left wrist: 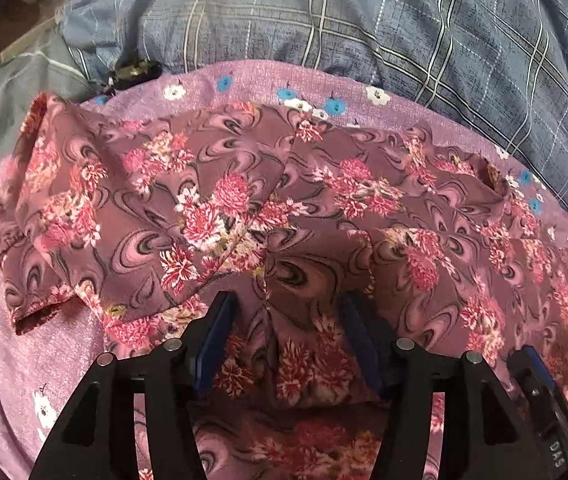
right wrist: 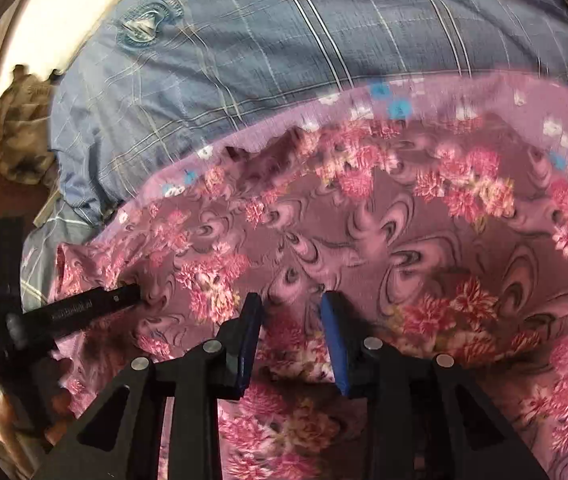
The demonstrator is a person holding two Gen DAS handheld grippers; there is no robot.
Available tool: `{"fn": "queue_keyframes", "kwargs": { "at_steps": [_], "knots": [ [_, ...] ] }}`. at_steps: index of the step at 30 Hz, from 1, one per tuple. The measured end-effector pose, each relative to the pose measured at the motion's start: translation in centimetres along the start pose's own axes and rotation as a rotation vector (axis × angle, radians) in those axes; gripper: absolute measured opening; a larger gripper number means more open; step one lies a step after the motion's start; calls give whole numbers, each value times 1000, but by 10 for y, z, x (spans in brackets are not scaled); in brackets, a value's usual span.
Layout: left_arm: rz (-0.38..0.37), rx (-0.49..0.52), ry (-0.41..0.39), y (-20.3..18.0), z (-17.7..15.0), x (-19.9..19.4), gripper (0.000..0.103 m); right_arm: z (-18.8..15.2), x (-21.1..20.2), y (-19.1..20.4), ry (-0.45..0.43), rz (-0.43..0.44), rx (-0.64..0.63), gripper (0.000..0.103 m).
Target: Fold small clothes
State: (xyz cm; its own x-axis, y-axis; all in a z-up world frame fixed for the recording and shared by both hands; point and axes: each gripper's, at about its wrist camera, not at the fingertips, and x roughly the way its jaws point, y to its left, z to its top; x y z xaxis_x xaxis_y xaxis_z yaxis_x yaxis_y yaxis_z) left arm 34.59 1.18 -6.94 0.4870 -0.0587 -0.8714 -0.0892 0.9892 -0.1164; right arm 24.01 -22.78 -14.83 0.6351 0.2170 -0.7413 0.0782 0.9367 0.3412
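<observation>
Closest to my left lens, the left gripper (left wrist: pixel 284 336) stands with its blue pads apart, a raised ridge of the floral garment (left wrist: pixel 244 208) between them but not pinched, as far as I can see. Right gripper (right wrist: pixel 291 340) likewise has a gap between its pads, hovering just over the same cloth with nothing clamped; this view is smeared, so contact is uncertain. Garment lies spread on the lilac flowered sheet (left wrist: pixel 64 360), rumpled, one flap lapped over near the middle seam and a sleeve or corner sticking out to the left. Plaid blue bedding (left wrist: pixel 363 20) sits behind. Judgement: folding is at an early-to-middle stage; one lap may be in, edges uneven, no compact packet yet. I would next regrip the near edge
</observation>
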Motion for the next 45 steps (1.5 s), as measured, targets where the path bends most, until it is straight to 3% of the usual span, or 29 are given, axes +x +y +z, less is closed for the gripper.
{"fn": "queue_keyframes", "kwargs": {
  "at_steps": [3, 5, 9, 12, 15, 17, 19, 21, 25, 28, 29, 30, 32, 34, 36, 37, 39, 40, 41, 42, 43, 44, 45],
  "knots": [
    [-72, -75, 5, 15, 6, -7, 55, 0, -1, 0, -3, -5, -1, 34],
    [-79, -125, -27, 33, 8, -14, 55, 0, -2, 3, -2, -22, -16, 34],
    [29, -198, -148, 69, 6, -50, 55, 6, -2, 33, 45, -146, -117, 38],
    [137, -321, -219, 111, 6, -72, 56, 8, -8, 59, 43, -85, -163, 38],
    [167, -470, -215, 162, 1, -86, 56, 10, -3, 102, 60, -26, -254, 39],
    [198, -493, -150, 184, -1, -85, 55, 6, 6, 127, 88, -14, -331, 48],
    [130, -522, -90, 206, -1, -78, 55, -1, 19, 149, 111, -34, -414, 48],
    [15, -583, -46, 223, -5, -71, 56, -10, 29, 159, 119, -51, -462, 48],
    [-169, -607, 36, 233, -5, -45, 57, -14, 38, 146, 139, -40, -398, 50],
    [-364, -635, 112, 226, -4, -14, 56, -15, 39, 134, 155, -6, -345, 53],
    [-395, -660, 127, 226, -6, -6, 49, -16, 38, 129, 147, 18, -333, 54],
    [-399, -678, 118, 226, -8, -5, 28, -16, 38, 128, 144, 30, -331, 55],
    [-391, -695, 88, 231, -9, -8, 10, -18, 38, 123, 124, 59, -338, 56],
    [-338, -680, 9, 234, -6, -30, 8, -21, 36, 119, 100, 77, -347, 56],
    [-234, -546, -70, 231, 3, -65, 7, -22, 35, 117, 91, 89, -339, 56],
    [-139, -458, -109, 227, 12, -80, 6, -22, 35, 117, 90, 93, -335, 57],
    [185, -228, -252, 219, 34, -119, 5, -22, 34, 115, 84, 107, -328, 57],
    [289, -168, -301, 217, 40, -129, 5, -22, 34, 114, 81, 110, -325, 58],
    [482, -75, -372, 216, 50, -141, 5, -23, 35, 114, 79, 114, -324, 58],
    [598, -18, -400, 218, 56, -145, 5, -23, 34, 114, 78, 117, -321, 58],
    [665, 8, -395, 221, 62, -147, 5, -23, 34, 114, 77, 120, -319, 58],
    [659, -13, -358, 232, 68, -151, 5, -23, 35, 114, 77, 122, -317, 58],
    [525, -68, -301, 245, 70, -156, 5, -23, 35, 113, 75, 125, -315, 58]
  ]
}}
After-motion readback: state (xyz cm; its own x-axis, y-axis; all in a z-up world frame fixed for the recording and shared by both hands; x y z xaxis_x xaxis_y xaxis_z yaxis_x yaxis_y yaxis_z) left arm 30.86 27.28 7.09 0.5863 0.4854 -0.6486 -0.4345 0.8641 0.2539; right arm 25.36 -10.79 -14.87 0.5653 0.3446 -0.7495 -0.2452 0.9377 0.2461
